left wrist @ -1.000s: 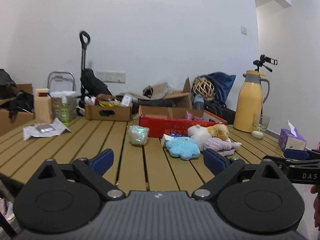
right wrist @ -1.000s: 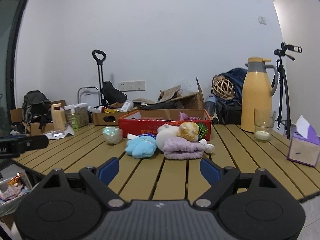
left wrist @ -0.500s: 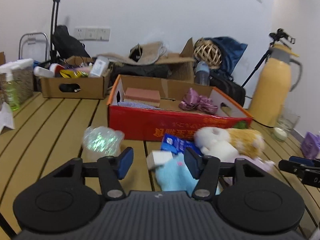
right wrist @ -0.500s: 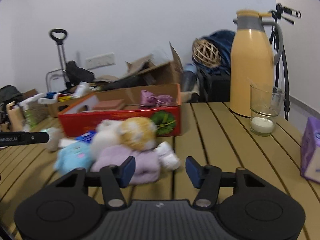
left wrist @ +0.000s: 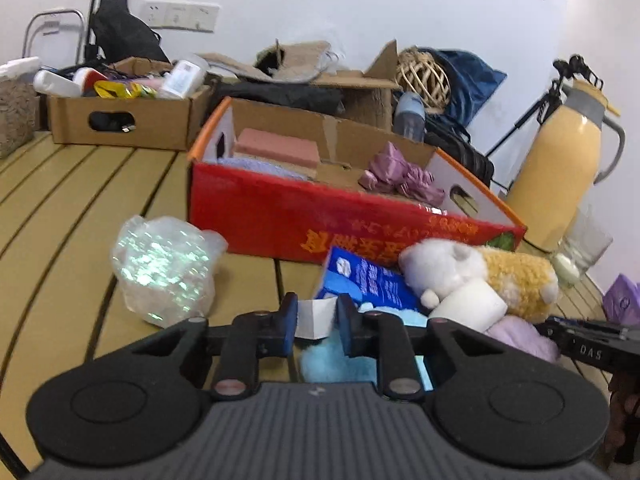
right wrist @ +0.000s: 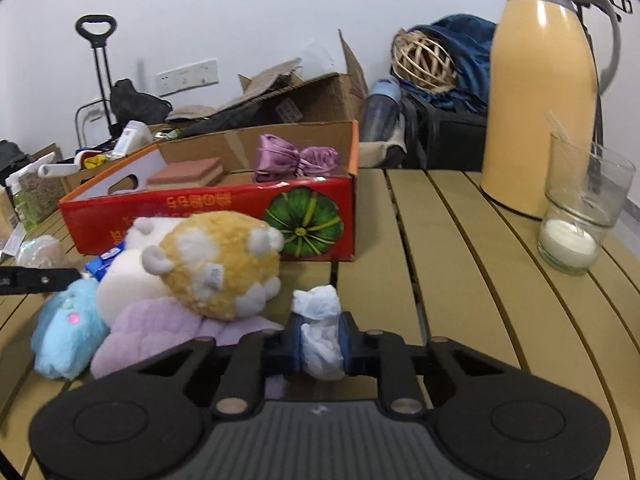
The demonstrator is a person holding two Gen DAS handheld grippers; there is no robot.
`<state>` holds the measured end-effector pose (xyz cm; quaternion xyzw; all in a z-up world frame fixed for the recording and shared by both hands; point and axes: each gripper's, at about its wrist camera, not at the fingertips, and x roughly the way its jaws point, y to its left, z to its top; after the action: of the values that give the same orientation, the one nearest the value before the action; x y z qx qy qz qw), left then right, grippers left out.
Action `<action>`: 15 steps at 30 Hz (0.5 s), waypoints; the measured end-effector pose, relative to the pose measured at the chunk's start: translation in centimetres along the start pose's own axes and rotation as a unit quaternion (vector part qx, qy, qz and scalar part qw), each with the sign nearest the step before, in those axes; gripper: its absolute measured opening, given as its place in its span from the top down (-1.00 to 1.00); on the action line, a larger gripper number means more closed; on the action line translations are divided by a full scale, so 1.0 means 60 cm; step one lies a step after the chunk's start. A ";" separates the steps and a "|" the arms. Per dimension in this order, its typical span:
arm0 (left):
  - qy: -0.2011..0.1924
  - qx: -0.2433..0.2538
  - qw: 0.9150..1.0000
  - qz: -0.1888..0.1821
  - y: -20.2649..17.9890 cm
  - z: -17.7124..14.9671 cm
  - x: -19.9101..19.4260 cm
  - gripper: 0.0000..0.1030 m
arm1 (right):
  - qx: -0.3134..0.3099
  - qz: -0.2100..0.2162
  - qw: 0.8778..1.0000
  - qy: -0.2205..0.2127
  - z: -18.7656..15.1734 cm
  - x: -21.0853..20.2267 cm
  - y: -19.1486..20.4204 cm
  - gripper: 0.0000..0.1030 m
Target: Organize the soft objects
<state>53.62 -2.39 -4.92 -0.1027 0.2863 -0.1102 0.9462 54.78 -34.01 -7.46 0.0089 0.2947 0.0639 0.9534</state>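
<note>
Left wrist view: the red box (left wrist: 320, 216) sits on the slatted tabletop (left wrist: 80, 184) and serves as the landmark. Inside it lie a pink sponge (left wrist: 276, 150) at its left end and a crumpled purple cloth (left wrist: 400, 176) toward its right end. Behind it on the left stands a brown cardboard box (left wrist: 120, 120) full of bottles and packets; behind it on the right stands a yellow thermos (left wrist: 560, 176), with a glass (left wrist: 588, 244) just in front of that. In front of the box, to the left, is a shiny clear bag (left wrist: 164, 264). In front of it, to the right, a blue packet (left wrist: 364, 280) leans against a white and yellow plush toy (left wrist: 480, 276), with a blue fluffy toy (left wrist: 336, 360) partly hidden under the claw. The left claw (left wrist: 316, 320) is clenched on a small white foam block (left wrist: 316, 316), which is squarish and pale, just in front of the blue packet. The right claw's arm pokes in at the far right edge.

Right wrist view: the red box (right wrist: 208, 216) shows a green pumpkin picture on its front. The plush toy (right wrist: 216, 264) lies on a lilac fluffy cloth (right wrist: 156, 332) just in front of the box, beside the blue fluffy toy (right wrist: 64, 336). The right claw (right wrist: 320, 344) grips a crumpled white tissue wad (right wrist: 320, 336), wrinkled and bulging above the pads, in front of the box's right corner, right of the plush toy.
</note>
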 end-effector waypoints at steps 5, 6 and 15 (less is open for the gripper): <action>-0.048 -0.003 0.999 -0.002 -0.006 0.017 -0.064 0.61 | -0.007 -0.017 1.000 -0.024 -0.001 -0.044 0.005 0.71; -0.060 -0.002 0.998 -0.004 -0.008 0.019 -0.084 0.61 | -0.008 -0.019 0.999 -0.035 -0.001 -0.063 0.007 0.71; -0.135 0.004 0.991 -0.023 -0.044 -0.010 -0.264 0.60 | -0.026 0.036 0.994 -0.102 -0.034 -0.254 0.074 0.71</action>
<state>40.06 -0.74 3.50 -0.1197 0.1533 -0.1179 0.9738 40.64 -31.60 -0.32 0.0011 0.1936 0.1043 0.9755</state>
